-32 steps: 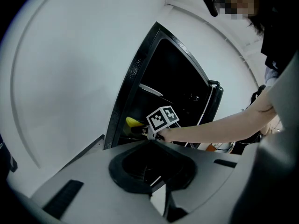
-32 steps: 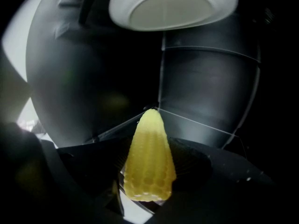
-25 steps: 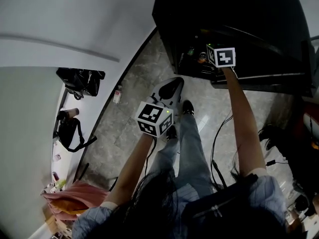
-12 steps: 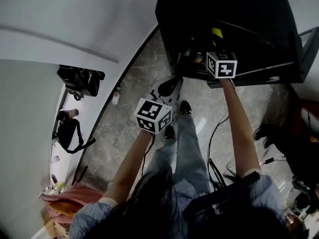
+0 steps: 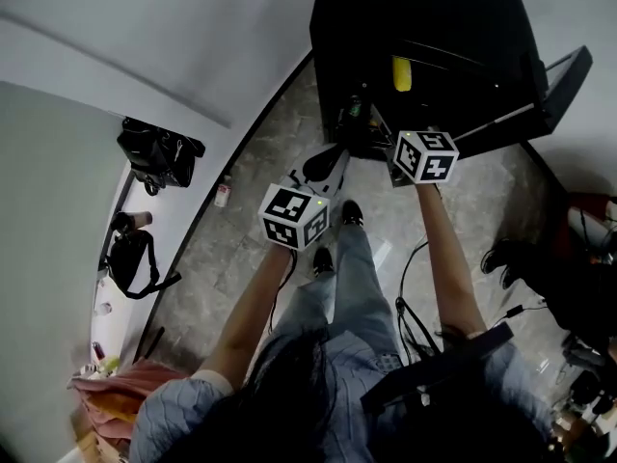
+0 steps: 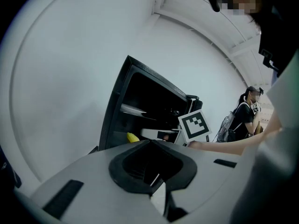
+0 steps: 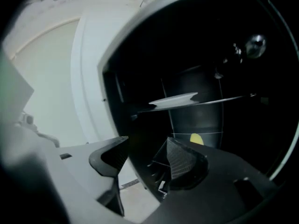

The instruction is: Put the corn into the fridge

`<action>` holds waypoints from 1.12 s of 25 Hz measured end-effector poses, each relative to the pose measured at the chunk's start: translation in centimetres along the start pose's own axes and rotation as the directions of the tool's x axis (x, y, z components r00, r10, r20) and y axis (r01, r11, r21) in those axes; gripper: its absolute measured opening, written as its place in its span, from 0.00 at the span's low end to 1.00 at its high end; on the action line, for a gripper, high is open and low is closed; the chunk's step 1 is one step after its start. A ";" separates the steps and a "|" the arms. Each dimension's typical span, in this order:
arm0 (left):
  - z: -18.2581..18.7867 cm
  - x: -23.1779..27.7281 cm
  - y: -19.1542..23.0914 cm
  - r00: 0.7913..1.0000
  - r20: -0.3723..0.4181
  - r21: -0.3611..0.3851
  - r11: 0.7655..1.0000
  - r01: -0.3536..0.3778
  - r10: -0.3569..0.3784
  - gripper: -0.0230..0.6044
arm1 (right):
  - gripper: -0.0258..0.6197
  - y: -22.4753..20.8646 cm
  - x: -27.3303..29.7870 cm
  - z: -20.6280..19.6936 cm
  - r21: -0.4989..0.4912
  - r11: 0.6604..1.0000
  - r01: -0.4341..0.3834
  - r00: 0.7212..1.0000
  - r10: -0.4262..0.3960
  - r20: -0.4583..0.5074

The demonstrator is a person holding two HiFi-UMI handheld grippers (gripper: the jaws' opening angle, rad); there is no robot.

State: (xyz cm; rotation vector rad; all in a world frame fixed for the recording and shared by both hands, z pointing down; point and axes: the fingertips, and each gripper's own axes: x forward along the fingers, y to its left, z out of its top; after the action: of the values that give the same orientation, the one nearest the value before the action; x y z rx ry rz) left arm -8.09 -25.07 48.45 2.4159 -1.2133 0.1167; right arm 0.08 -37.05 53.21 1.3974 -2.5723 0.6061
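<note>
One tall black fridge (image 5: 424, 17), its door (image 5: 564, 70) swung open. Two handheld grippers wait just outside the fridge front: right gripper (image 7: 147, 160) with jaws apart and empty, left gripper (image 6: 153, 169) with jaws together on nothing. One small yellow ear of corn (image 5: 401, 73) lies on a fridge shelf near its front edge; likely hazard is a brush from the right gripper, or a hard door swing, rolling it out.

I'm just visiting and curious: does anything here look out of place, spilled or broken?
Nothing stands out. The black fridge stands with its door open, and the yellow corn lies on a shelf inside. The left gripper and right gripper hold nothing. No spill or damage shows.
</note>
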 end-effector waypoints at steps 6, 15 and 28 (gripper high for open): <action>1.6 -1.6 -2.4 1.000 0.024 0.024 1.000 0.019 -0.020 0.07 | 0.45 3.2 -3.8 1.3 0.015 1.000 -0.019 0.999 0.018 0.032; 1.3 -4.7 -6.0 0.999 0.022 0.029 0.998 0.049 -0.049 0.07 | 0.44 7.6 -9.7 3.6 0.098 0.995 -0.036 0.994 0.026 0.103; 3.1 -11.6 -9.1 0.996 0.069 0.027 0.998 0.060 -0.061 0.07 | 0.42 13.5 -17.9 4.6 0.157 0.986 -0.058 0.983 0.028 0.184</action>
State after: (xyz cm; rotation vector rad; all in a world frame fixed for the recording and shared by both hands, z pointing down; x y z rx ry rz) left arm -8.43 -12.90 39.51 2.4950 -1.1739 0.0296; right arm -0.91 -18.66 39.55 1.5151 -2.7557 0.7429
